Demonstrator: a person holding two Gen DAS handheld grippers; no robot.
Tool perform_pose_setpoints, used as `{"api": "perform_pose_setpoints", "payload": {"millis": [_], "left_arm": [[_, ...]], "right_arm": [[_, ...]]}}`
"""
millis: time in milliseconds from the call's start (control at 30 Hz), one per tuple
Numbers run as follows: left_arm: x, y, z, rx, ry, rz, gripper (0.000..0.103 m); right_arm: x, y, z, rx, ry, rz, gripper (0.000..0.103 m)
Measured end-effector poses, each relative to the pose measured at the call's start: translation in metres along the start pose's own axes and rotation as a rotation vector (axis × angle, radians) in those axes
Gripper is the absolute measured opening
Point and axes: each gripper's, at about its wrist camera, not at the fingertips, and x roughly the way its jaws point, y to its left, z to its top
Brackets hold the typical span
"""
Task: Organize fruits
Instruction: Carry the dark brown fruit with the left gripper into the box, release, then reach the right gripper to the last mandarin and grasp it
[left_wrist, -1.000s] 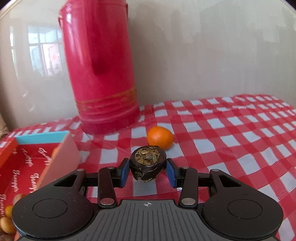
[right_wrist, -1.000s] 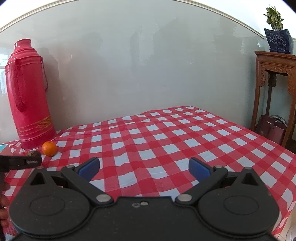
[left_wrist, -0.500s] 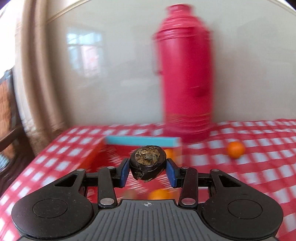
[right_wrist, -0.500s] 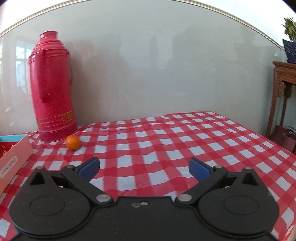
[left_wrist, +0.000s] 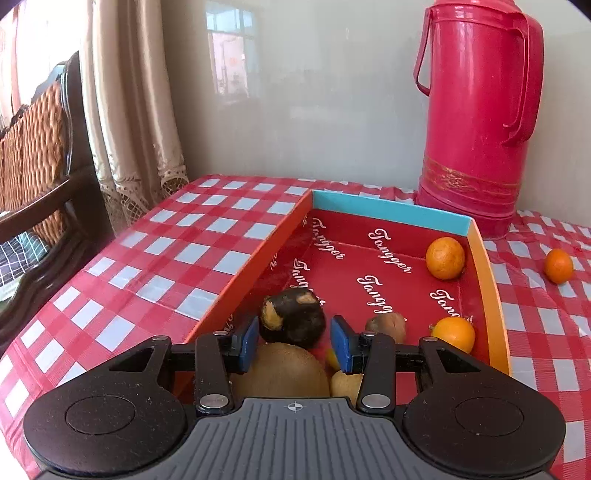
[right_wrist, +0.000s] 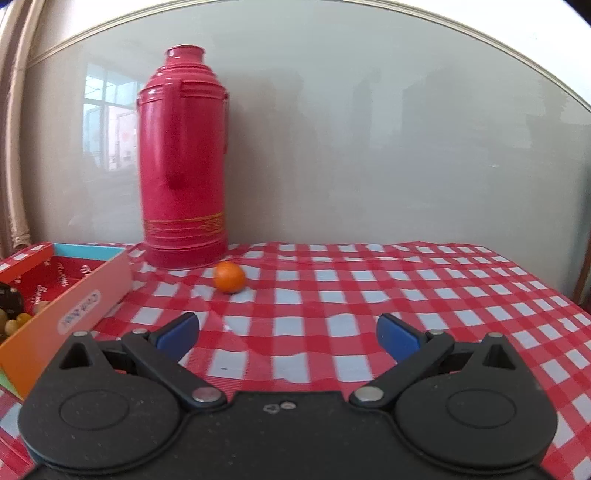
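- The left gripper (left_wrist: 294, 343) is hovering over the near end of the red box (left_wrist: 487, 280), its jaws parted a little, with the dark fruit (left_wrist: 292, 320) lying between the blue pads; the pads look just clear of it, so I judge the fruit is resting in the box, not gripped.
- Other fruit is sitting in the box: a kiwi (left_wrist: 280, 373) right below the jaws, two oranges (left_wrist: 445, 257) along the right wall, and a small brown fruit (left_wrist: 386, 326) near the middle.
- To finish this release well, the jaws should be opening a touch wider and lifting straight up, so the pads are not dragging the dark fruit or nudging the kiwi.
- The right gripper (right_wrist: 288, 334) is waiting with jaws wide and empty above the checked bench (right_wrist: 406, 295).
- One loose orange (right_wrist: 229, 277) is lying on the bench beside the red thermos (right_wrist: 183, 162), outside the box; it looks like the next pick, and being round, it may roll.
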Motion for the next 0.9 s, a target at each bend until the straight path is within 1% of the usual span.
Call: {"api": "perform_pose_setpoints", "payload": {"millis": [67, 133, 200, 267, 333, 433, 533, 600, 667, 800, 867, 900], "left_arm": [[-0.004, 0.003, -0.001, -0.018, 0.001, 0.000, 0.076], [-0.018, 0.005, -0.003, -0.022, -0.044, -0.017, 0.077], [-0.034, 0.007, -0.004, 0.004, -0.090, -0.011, 0.080], [-0.052, 0.016, -0.007, 0.001, -0.139, -0.001, 0.091], [-0.066, 0.027, -0.009, -0.018, -0.176, 0.016, 0.095], [-0.084, 0.049, -0.018, -0.049, -0.210, 0.058, 0.096], [-0.097, 0.076, -0.036, -0.085, -0.245, 0.134, 0.097], [-0.101, 0.092, -0.049, -0.109, -0.254, 0.186, 0.098], [-0.101, 0.106, -0.059, -0.147, -0.253, 0.220, 0.099], [-0.098, 0.123, -0.077, -0.195, -0.250, 0.272, 0.100], [-0.102, 0.129, -0.079, -0.206, -0.289, 0.275, 0.101], [-0.103, 0.130, -0.080, -0.205, -0.300, 0.297, 0.102]], "right_arm": [[0.002, 0.008, 0.001, -0.009, 0.001, 0.015, 0.097], [0.003, 0.014, 0.002, -0.016, 0.000, 0.028, 0.097], [0.006, 0.021, 0.001, -0.027, 0.007, 0.043, 0.097], [0.011, 0.027, 0.002, -0.031, 0.020, 0.059, 0.097], [0.014, 0.033, 0.003, -0.035, 0.027, 0.071, 0.097], [0.021, 0.045, 0.004, -0.057, 0.041, 0.089, 0.097], [0.030, 0.052, 0.006, -0.072, 0.066, 0.105, 0.097], [0.038, 0.055, 0.009, -0.078, 0.076, 0.108, 0.097], [0.047, 0.056, 0.014, -0.078, 0.086, 0.107, 0.097], [0.073, 0.060, 0.020, -0.084, 0.124, 0.120, 0.092], [0.090, 0.063, 0.024, -0.098, 0.148, 0.123, 0.091], [0.098, 0.064, 0.026, -0.101, 0.160, 0.122, 0.091]]}}
